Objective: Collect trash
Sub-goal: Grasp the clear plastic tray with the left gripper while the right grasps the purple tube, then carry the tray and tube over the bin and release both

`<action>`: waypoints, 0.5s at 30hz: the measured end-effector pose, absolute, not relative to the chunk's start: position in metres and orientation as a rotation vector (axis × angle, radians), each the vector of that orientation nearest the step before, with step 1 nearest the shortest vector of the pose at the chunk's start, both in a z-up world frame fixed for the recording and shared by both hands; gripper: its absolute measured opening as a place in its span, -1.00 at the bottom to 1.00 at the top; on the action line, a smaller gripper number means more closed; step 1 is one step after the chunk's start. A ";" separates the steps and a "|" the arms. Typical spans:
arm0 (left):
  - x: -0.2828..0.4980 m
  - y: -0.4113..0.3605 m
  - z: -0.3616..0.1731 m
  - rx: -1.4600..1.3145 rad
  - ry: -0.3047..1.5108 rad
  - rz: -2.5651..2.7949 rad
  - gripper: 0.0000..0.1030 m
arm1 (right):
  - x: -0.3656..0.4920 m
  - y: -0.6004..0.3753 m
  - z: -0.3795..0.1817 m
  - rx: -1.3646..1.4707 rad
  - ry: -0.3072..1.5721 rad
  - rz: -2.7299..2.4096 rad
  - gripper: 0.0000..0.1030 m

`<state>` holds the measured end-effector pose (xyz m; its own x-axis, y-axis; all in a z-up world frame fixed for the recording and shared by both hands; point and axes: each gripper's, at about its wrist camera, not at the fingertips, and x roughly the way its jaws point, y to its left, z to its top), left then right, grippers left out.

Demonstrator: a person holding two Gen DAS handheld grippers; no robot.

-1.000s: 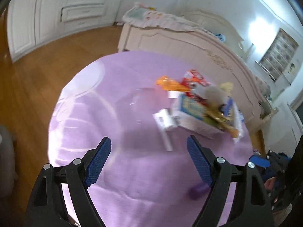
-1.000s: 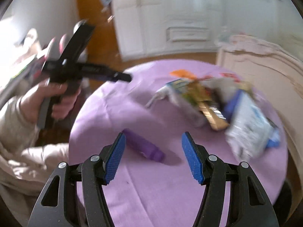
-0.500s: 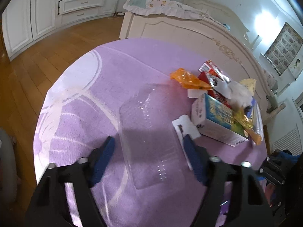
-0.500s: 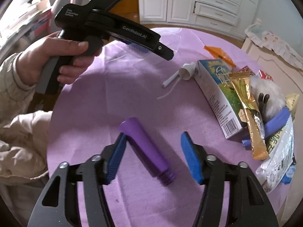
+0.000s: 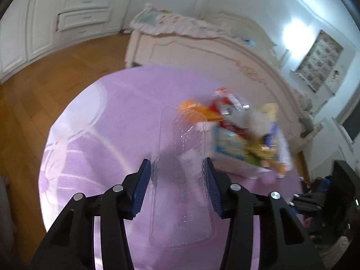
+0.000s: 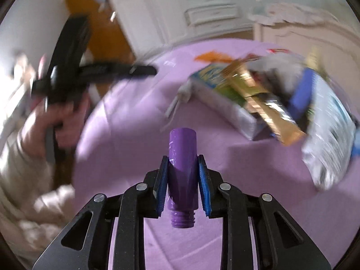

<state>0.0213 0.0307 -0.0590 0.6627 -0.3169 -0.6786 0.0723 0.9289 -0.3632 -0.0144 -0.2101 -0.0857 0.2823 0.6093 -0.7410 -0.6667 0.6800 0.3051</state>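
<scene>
A clear plastic clamshell box lies lengthwise between the blue pads of my left gripper. The jaws are closing and both pads touch its side rims. My right gripper is closing on a purple bottle. Its pads press the bottle's sides, and the threaded neck points back at the camera. A pile of trash lies to the right on the purple tablecloth. In the right wrist view the same pile shows a carton, a gold wrapper and a printed bag.
A white pump head lies beside the carton. A person's hand holds the other gripper's handle at the left. A cream bed footboard stands just past the round table. Wooden floor and white cupboards lie to the left.
Both grippers narrowed their jaws. The left one came onto the clear box and now grips its rims. The right one sank over the purple bottle and closed on it.
</scene>
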 end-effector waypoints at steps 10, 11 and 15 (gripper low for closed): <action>0.016 -0.088 -0.004 -0.238 0.744 -0.543 -0.08 | -0.020 -0.368 -0.038 0.517 0.703 0.524 -0.50; 0.018 -0.105 -0.003 -0.229 0.745 -0.576 -0.08 | -0.024 -0.384 -0.036 0.539 0.679 0.481 -0.50; 0.024 -0.168 0.000 -0.188 0.733 -0.696 -0.08 | -0.040 -0.449 -0.031 0.585 0.599 0.299 -0.50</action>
